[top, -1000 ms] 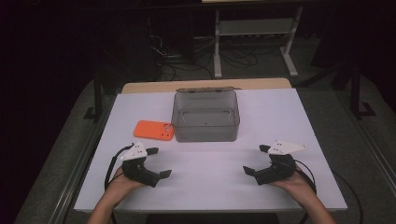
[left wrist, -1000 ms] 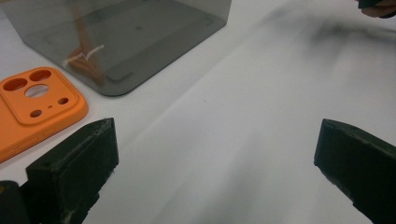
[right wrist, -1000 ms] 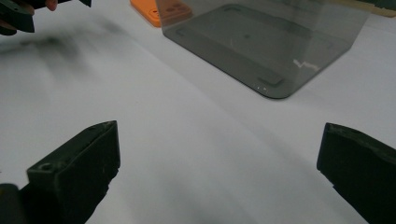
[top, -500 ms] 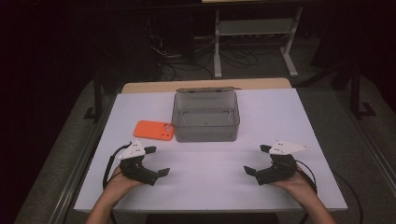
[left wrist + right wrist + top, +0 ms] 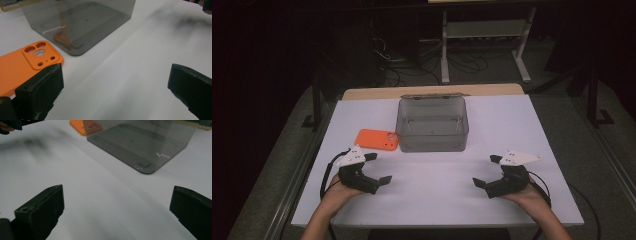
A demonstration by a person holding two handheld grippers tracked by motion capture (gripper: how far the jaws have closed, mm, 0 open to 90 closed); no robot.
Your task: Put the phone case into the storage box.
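Observation:
An orange phone case (image 5: pixel 377 139) lies flat on the white table (image 5: pixel 437 195), just left of a clear grey plastic box (image 5: pixel 432 124) with nothing in it. My left gripper (image 5: pixel 378 167) rests near the table's front left, open, with nothing between its jaws; the orange phone case (image 5: pixel 22 62) lies just beyond its left jaw and the grey box (image 5: pixel 80 23) stands farther ahead. At the front right my right gripper (image 5: pixel 487 170) is open and holds nothing, with the grey box (image 5: pixel 140 142) and the phone case (image 5: pixel 85 126) ahead of it.
A wooden strip (image 5: pixel 432 91) edges the table's far side. Beyond it, in the dark, stand a metal shelf frame (image 5: pixel 484 35) and loose cables on the floor. A rail (image 5: pixel 297 175) runs along the table's left side.
My left gripper has drifted slightly left and toward the phone case. The right gripper has barely moved.

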